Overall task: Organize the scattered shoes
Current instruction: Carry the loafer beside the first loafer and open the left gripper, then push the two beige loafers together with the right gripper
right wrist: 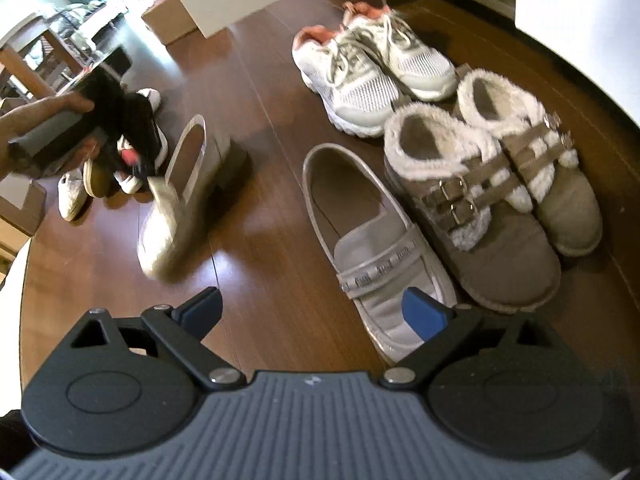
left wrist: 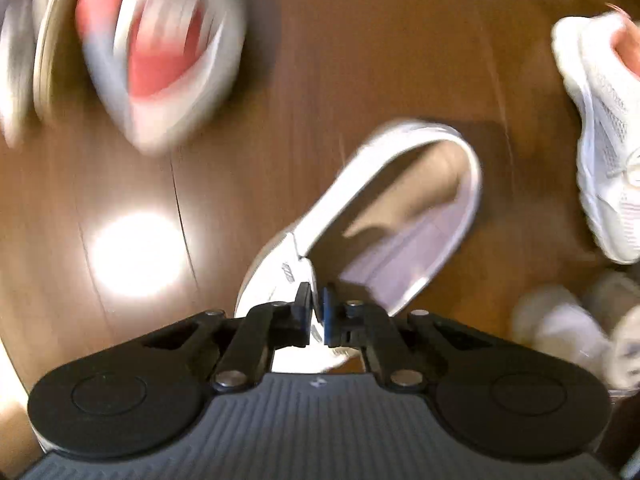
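Left gripper [left wrist: 316, 312] pinches only the tongue edge of 1 silver loafer [left wrist: 384, 216], tilted mid-floor; thin hold, so a swing could drop it. Its mate [right wrist: 376, 240] sits beside the fur-lined pair [right wrist: 492, 184]; right gripper [right wrist: 316, 312] gapes empty.

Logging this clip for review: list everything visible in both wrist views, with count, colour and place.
silver loafer: one, on the floor beside the fleece-lined shoes
held silver loafer: one, gripped at its tongue, lifted and tilted
white mesh sneakers: two, pink lining, side by side at the back
fleece-lined shoes: two, taupe, buckled, right side
scattered shoes: several, white and pink, heaped at left
wooden floor: brown
cardboard box: one, far left
left gripper: shut on the loafer
right gripper: open, empty
hand: holding the left gripper
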The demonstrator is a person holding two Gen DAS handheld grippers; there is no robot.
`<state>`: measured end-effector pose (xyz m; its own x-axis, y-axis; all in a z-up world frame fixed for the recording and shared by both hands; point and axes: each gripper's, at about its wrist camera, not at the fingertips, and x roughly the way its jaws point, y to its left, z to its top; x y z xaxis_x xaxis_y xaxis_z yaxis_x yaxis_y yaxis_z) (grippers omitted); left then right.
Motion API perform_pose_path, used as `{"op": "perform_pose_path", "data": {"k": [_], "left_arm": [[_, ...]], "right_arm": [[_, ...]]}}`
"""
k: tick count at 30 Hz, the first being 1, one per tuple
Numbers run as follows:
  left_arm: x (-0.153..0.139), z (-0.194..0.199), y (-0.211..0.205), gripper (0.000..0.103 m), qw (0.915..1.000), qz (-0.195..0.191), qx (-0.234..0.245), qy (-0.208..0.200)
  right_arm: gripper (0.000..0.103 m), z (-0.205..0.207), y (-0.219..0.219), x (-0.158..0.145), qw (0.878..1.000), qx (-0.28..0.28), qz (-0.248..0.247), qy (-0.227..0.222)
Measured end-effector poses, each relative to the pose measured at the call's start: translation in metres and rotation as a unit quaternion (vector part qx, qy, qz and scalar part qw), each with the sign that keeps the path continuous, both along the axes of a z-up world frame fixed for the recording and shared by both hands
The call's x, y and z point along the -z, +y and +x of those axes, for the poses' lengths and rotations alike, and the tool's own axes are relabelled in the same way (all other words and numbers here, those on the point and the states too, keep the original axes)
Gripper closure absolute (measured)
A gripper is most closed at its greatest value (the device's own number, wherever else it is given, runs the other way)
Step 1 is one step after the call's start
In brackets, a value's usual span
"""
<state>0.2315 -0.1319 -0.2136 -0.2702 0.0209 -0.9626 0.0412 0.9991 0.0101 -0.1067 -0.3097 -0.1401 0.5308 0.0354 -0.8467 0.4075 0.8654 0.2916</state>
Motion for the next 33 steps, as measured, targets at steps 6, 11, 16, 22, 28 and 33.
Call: {"op": "perform_pose_path", "data": {"k": [6, 11, 16, 22, 28, 33], "left_arm": [[-0.064, -0.064, 0.025, 0.062, 0.9900, -0.014, 0.101, -0.097], [-0.121, -0.118, 0.049, 0.037, 0.9636, -0.024, 0.193, -0.184], [-0.167, -0.139, 0.092, 0.036, 0.9446, 0.006, 0.226, -0.238], [-0.186, -0.138, 0.112, 0.034, 0.9447, 0.001, 0.213, -0.249], [-0.181, -0.125, 0.115, 0.035, 0.9450, -0.009, 0.208, -0.252], [-0.173, -0.132, 0.088, 0.035, 0.9356, -0.013, 0.250, -0.249]], "right_arm": [[0.005, -0.005, 0.017, 0.006, 0.999, -0.038, -0.024, -0.009], [0.003, 0.011, 0.063, 0.025, 0.991, -0.131, -0.037, -0.009], [0.001, 0.040, 0.129, 0.059, 0.967, -0.226, -0.112, -0.008], [0.002, 0.067, 0.200, 0.110, 0.925, -0.272, -0.264, 0.021], [0.019, 0.055, 0.183, 0.115, 0.916, -0.292, -0.275, 0.008], [0.021, 0.039, 0.146, 0.113, 0.913, -0.304, -0.271, 0.021]]}}
